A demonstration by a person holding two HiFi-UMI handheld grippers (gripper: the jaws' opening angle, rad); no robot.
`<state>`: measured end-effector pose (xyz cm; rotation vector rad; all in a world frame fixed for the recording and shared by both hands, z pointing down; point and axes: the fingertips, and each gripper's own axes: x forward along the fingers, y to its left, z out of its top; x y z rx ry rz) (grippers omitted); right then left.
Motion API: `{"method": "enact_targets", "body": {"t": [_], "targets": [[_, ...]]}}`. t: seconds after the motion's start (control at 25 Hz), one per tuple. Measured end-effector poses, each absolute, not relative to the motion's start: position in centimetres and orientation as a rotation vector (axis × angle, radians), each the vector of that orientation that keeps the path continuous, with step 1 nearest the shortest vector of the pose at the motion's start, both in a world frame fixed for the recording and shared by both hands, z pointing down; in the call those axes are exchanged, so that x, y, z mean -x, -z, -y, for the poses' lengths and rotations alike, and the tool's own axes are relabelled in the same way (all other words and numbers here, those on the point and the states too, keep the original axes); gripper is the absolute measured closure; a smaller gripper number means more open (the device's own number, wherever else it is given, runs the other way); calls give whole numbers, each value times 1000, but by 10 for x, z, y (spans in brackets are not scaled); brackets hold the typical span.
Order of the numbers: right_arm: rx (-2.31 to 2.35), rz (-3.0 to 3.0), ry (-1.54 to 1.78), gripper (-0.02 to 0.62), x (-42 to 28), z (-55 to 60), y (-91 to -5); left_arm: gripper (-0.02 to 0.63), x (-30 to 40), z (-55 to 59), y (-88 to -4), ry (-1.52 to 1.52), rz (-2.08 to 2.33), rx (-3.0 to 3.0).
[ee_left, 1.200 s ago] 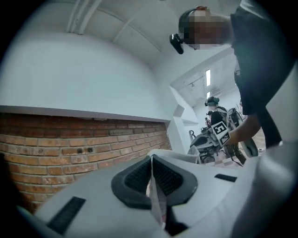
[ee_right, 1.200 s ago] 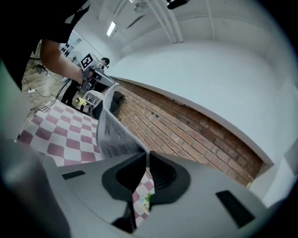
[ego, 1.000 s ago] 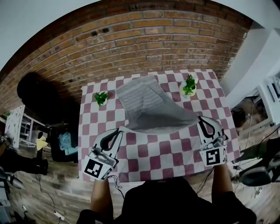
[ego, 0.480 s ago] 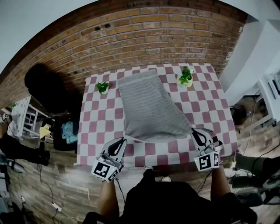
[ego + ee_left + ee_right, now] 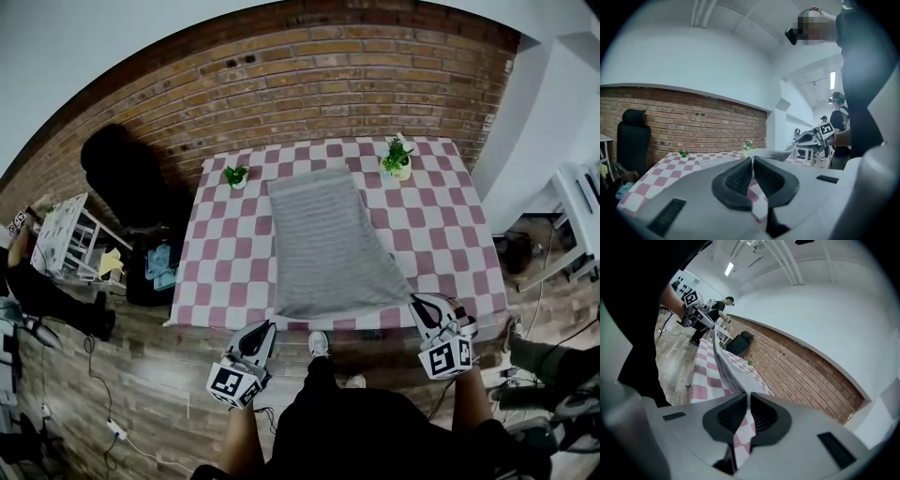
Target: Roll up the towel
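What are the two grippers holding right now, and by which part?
Both are shut on the grey towel: the left gripper pinches its near left corner, the right gripper its near right corner.

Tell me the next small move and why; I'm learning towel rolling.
Probably fold the near edge over onto the towel to start the roll: it lies flat on the table, and the left tool and right tool each pinch a near corner.

Note that your towel [image 5: 328,239] is grey with fine stripes. The tablecloth [image 5: 234,272] carries a pink-and-white check. The wall [image 5: 309,84] across the top of the frame is red-brown brick. The left plant [image 5: 235,172] and right plant [image 5: 397,153] are green. The chair [image 5: 117,169] at upper left is black.
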<state>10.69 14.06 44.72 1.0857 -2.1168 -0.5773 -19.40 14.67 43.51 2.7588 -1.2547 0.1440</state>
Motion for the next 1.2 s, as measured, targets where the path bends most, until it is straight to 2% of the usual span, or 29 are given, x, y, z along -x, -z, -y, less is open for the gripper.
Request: {"method": "enact_targets", "body": {"t": [0.24,0.44,0.76,1.2], "targets": [[-1077,2155,559,572,-100,-180,-450,592,203,-181,-437,-170,1309,-2776],[-1093,2145,576,572,-95,-166,-447,589,210,-165,-442,-182,1357,-2770],[-1136,2111,621,572,-80,-65,-436,589,227,-68,-444,-229,1485,-2739],[-1075,2127,557,572,-70,94,-472,589,235,89,-489,-400,1493,-2692]]}}
